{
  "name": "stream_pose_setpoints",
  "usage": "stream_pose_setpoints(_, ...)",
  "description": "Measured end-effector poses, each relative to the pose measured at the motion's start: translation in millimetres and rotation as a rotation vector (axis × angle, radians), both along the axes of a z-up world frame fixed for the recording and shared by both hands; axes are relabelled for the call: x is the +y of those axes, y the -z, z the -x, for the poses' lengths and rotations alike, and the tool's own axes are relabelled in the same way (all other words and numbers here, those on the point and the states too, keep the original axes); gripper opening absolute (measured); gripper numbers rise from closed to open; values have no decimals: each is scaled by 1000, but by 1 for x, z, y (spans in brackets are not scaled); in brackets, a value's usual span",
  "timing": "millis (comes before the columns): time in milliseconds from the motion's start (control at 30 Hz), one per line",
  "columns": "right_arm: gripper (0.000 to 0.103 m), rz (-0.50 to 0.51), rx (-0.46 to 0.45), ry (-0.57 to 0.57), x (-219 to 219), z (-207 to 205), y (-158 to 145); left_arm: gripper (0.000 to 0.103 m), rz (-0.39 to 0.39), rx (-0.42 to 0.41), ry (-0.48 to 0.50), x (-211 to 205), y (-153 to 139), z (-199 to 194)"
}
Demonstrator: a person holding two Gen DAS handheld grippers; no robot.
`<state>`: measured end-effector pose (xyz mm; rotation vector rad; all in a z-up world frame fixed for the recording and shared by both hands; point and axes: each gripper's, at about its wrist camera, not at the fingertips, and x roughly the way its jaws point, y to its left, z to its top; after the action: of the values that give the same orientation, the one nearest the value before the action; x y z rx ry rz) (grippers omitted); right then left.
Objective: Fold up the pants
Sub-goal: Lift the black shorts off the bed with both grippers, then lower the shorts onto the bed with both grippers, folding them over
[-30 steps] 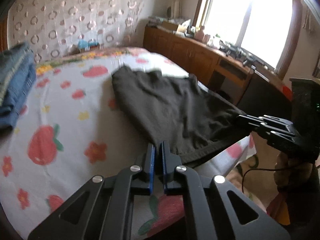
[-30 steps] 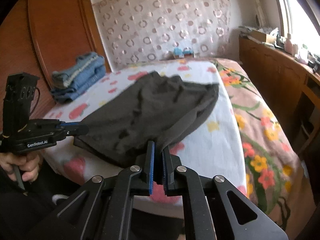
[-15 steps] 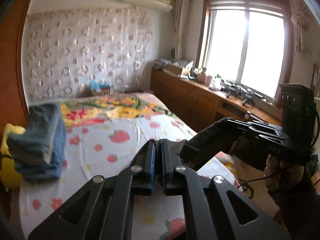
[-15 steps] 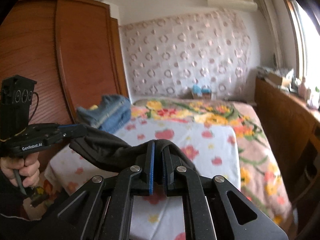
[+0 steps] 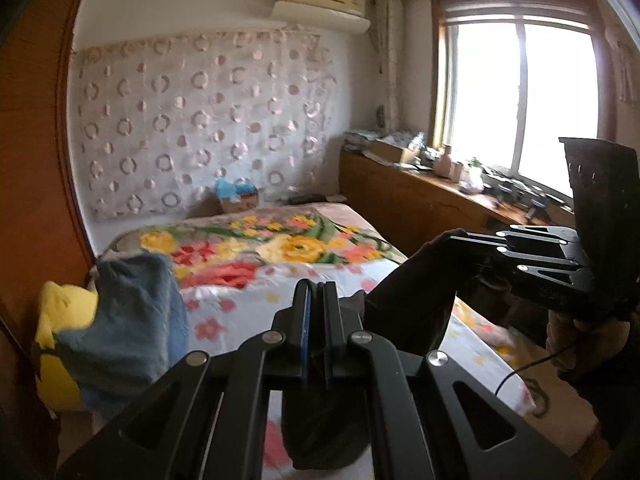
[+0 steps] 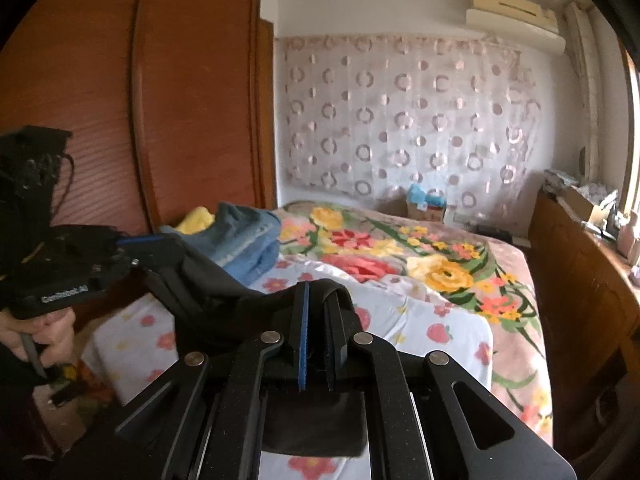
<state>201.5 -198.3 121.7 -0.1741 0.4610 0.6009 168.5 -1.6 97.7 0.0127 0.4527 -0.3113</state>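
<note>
Both claws were clamped on the dark pants, held up above the bed.

Left wrist view: the left claw [image 5: 316, 300] was pinched tight on the pants [image 5: 412, 300], which stretched over the bed [image 5: 320, 264] to the right claw [image 5: 460, 240], also gripping them; folded blue clothes [image 5: 132, 312] sat at the bed's left edge. Right wrist view: the right claw [image 6: 316, 300] squeezed the pants [image 6: 216, 292], cloth hanging under it above the bed [image 6: 440, 320], the left claw [image 6: 168, 242] holding the far end.
</note>
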Motion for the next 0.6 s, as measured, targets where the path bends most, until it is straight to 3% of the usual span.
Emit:
stream_pose_setpoints(200, 4, -31, -55, 61, 9, -46, -15, 2, 23, -33, -20, 18, -21, -30)
stream_pose_setpoints(300, 4, -52, -42, 72, 7, -57, -17, 2, 23, 3, -17, 24, -9, -33)
stream_pose_setpoints(600, 4, 35, 128, 59, 11, -34, 65, 2, -12, 136, 23, 15, 63, 8)
